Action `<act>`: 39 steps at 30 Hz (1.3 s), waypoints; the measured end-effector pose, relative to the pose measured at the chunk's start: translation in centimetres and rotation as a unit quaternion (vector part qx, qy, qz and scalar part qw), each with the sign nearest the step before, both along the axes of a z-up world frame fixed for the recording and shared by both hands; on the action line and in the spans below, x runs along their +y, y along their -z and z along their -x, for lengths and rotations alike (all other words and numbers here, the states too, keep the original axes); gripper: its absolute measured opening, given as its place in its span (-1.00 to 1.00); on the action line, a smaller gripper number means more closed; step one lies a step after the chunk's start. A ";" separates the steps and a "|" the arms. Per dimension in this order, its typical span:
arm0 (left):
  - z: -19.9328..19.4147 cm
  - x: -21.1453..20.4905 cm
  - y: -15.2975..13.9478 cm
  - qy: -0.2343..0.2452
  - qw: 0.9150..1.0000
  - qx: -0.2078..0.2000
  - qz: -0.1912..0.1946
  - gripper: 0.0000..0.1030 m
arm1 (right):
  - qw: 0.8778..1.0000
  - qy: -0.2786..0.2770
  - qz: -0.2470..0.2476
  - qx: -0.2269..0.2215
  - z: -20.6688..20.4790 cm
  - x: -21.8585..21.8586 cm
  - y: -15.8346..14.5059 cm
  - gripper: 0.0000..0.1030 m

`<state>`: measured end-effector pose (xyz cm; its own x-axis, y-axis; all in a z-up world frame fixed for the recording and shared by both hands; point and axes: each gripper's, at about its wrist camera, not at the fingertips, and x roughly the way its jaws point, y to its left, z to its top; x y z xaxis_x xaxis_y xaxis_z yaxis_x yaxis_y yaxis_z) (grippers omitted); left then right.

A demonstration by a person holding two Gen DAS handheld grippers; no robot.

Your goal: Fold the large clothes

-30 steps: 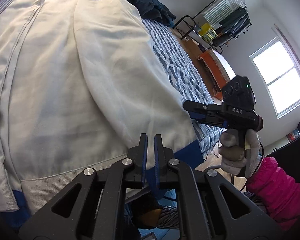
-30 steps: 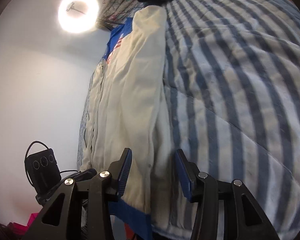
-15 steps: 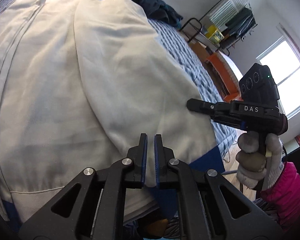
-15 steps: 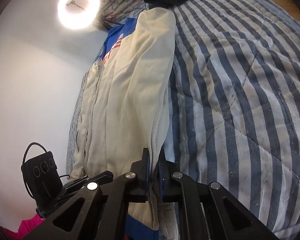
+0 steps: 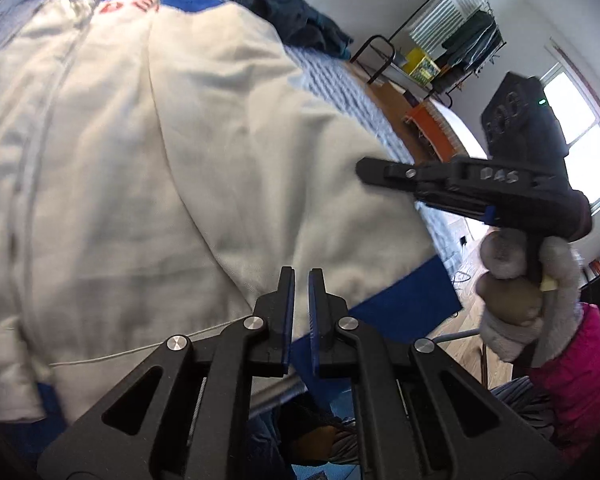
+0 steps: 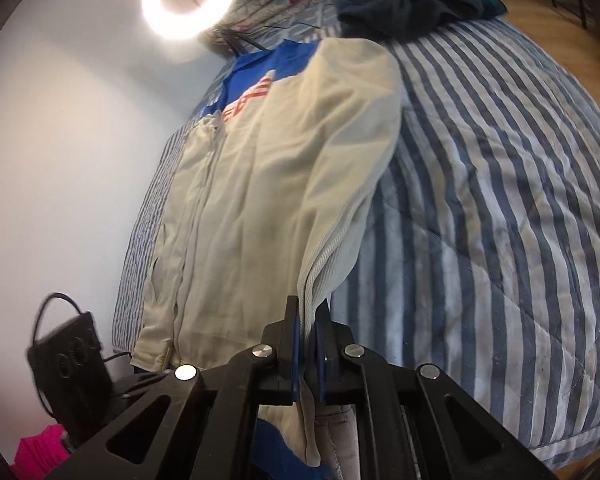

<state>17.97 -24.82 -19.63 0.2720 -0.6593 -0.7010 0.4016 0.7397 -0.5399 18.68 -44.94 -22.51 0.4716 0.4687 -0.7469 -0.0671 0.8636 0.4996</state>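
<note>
Two tools grip the same cream and blue jacket [image 5: 148, 168], which lies lengthwise on the striped bed [image 6: 500, 200], collar at the far end and blue hem at the near edge. The left tool [image 5: 301, 280] is pinched narrow on the hem band near the middle of the garment. The right tool [image 6: 307, 320] is likewise clamped shut on the jacket's right side edge, close to the blue cuff, and that edge stands raised off the bedcover in a ridge.

The jacket's long axis runs straight away from both tools, toward the far end of the bed. Its body lies to the left of the right tool, so a fold of the lifted side would, by the look of it, travel leftward across the zip line toward the middle. The right tool is the nearer one to that free edge; the left tool sits closer to the centre line and would serve as the anchor.

A dark bundle of clothing [image 6: 416, 4] rests at the far end of the bed, apart from the jacket. No container is in play.
</note>
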 end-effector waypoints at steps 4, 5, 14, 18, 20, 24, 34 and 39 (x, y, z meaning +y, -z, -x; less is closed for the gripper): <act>0.6 4.8 -3.4 -0.022 0.999 -0.016 0.021 -0.94 | 0.999 -0.028 0.013 -0.014 -0.5 2.8 -1.4 -0.92; 0.8 5.6 -4.0 -0.028 0.999 -0.020 0.023 -0.94 | 0.999 -0.034 0.015 -0.015 -0.6 3.4 -1.6 -0.92; -0.2 17.1 -7.7 -0.136 0.989 -0.042 0.043 -0.94 | 0.993 -0.101 0.060 -0.018 -2.4 10.6 -2.1 -0.92; -0.9 20.6 -7.7 -0.175 0.982 -0.042 0.051 -0.94 | 0.987 -0.134 0.086 -0.007 -3.4 14.4 -0.9 -0.92; -1.2 22.1 -7.4 -0.186 0.980 -0.037 0.054 -0.94 | 0.983 -0.153 0.102 0.003 -3.9 16.3 0.1 -0.92; -1.4 23.9 -6.3 -0.206 0.977 -0.026 0.052 -0.94 | 0.976 -0.178 0.127 0.025 -5.0 19.3 2.5 -0.92; -1.5 22.7 -4.4 -0.186 0.982 -0.008 0.036 -0.94 | 0.970 -0.209 0.116 0.046 -5.2 20.4 5.2 -0.32; -1.6 20.5 -4.1 -0.163 0.986 -0.006 0.027 -0.94 | 0.973 -0.219 0.054 0.040 -4.0 19.0 3.6 -0.16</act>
